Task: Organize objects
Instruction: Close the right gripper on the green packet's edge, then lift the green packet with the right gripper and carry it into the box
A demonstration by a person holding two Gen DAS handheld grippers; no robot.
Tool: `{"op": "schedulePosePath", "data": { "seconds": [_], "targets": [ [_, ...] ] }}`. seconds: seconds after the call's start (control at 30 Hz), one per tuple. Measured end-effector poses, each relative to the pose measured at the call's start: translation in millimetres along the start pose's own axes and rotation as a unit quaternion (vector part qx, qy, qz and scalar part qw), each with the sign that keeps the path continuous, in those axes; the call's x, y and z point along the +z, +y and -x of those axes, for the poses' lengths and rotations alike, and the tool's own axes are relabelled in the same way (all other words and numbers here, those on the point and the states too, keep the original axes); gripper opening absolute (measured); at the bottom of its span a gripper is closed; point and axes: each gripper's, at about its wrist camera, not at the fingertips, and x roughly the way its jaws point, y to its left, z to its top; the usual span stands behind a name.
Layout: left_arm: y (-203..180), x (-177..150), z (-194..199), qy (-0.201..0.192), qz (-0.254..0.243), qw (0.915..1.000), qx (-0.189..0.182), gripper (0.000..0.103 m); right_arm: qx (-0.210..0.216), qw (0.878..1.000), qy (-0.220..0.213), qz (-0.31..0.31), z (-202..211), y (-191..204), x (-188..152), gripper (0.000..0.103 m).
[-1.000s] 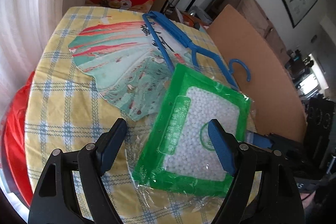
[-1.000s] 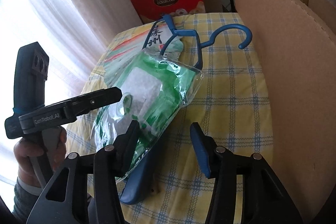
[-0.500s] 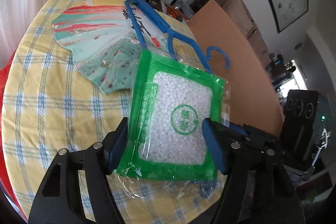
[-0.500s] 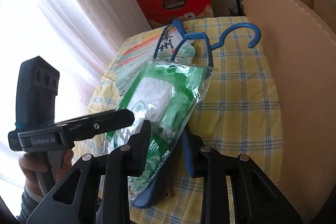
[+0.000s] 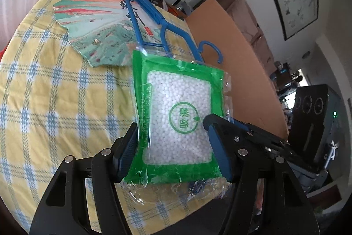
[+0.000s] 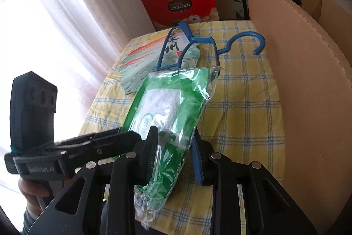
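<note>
You had the green moisture-absorber pouch [image 5: 178,118] lifted at its near end, its far end down by the blue hanger [image 5: 154,21] and the painted fan [image 5: 99,36] on the checked worktop [image 5: 44,91].

Your left gripper [image 5: 173,147] stood across the pouch's width. Its fingers [image 5: 126,151] were drawing together, one blue pad against the left edge and the other at the right edge, so the pouch sat pinched between them.

Your right gripper [image 6: 173,155] came in from the side. Its fingers [image 6: 151,155] were clamped on the pouch's near corner, with the crinkled clear wrapper and green film bunched between the pads.

As I judged it, you were in the pick-up step: both tools had hold of the one pouch and it was not yet clear of the worktop. Nothing had gone into the cardboard box [image 6: 308,80] standing just beside the worktop on your right, which looked the likely place for it, though I could not be sure.

The next move called for one grip to lead. The pouch was soft, full of loose beads, and the wrapper was slippery, so a hold on film alone could slide. It also lay close to the hanger's lower bar. You needed to lift it straight up clear of that before swinging toward the box, keeping the weight under the firmer pinch.
</note>
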Motion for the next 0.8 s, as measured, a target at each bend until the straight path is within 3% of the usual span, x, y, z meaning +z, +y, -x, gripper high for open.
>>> {"op": "schedulePosePath", "data": {
  "seconds": [0.33, 0.8],
  "targets": [
    [-23, -13, 20, -0.04, 0.012, 0.9987, -0.03, 0.054, 0.017, 0.999, -0.031, 0.002, 39, 0, 0, 0.024],
    [-105, -2, 41, -0.069, -0.037, 0.9953, -0.057, 0.054, 0.041, 0.995, -0.085, -0.016, 113, -28, 10, 0.024]
  ]
}}
